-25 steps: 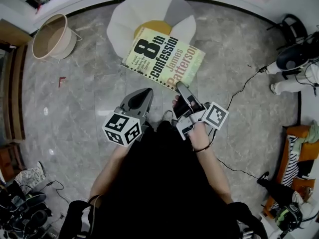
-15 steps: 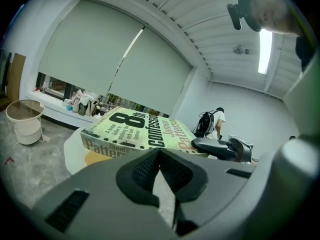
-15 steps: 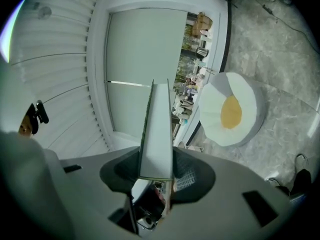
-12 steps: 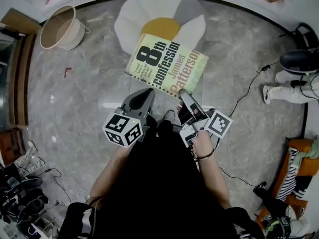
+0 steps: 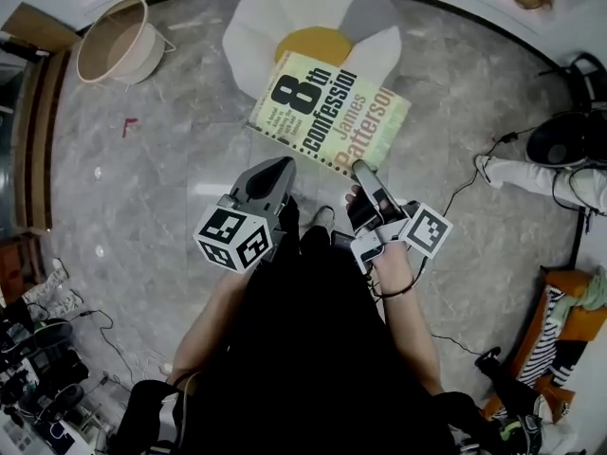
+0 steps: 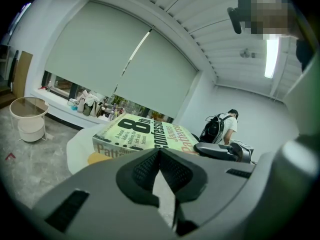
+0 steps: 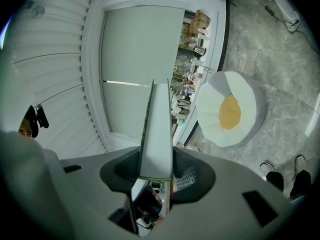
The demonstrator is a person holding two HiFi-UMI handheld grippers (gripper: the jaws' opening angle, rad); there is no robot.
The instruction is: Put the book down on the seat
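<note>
A thick paperback book (image 5: pixel 330 112) with a pale green cover hangs level in the air, over the near edge of the seat (image 5: pixel 313 17), a white flower-shaped cushion with a yellow centre on the floor. My right gripper (image 5: pixel 365 176) is shut on the book's near edge. In the right gripper view the book's page edge (image 7: pixel 156 129) stands between the pads, and the seat (image 7: pixel 245 104) lies beyond. My left gripper (image 5: pixel 270 183) is shut and holds nothing, just left of the book's near corner. The left gripper view shows the book (image 6: pixel 145 134) ahead of the closed tips (image 6: pixel 159 151).
A round basket (image 5: pixel 112 41) stands on the marble floor at far left. A person with a backpack (image 5: pixel 569 150) is at the right, near a black cable (image 5: pixel 465 173). Shoes and bags (image 5: pixel 38 349) lie at lower left. My own feet (image 7: pixel 285 176) stand near the seat.
The book stays in the right gripper's grip and has barely moved over the seat. The person at the right has stepped along. The left gripper is still shut beside the book.
</note>
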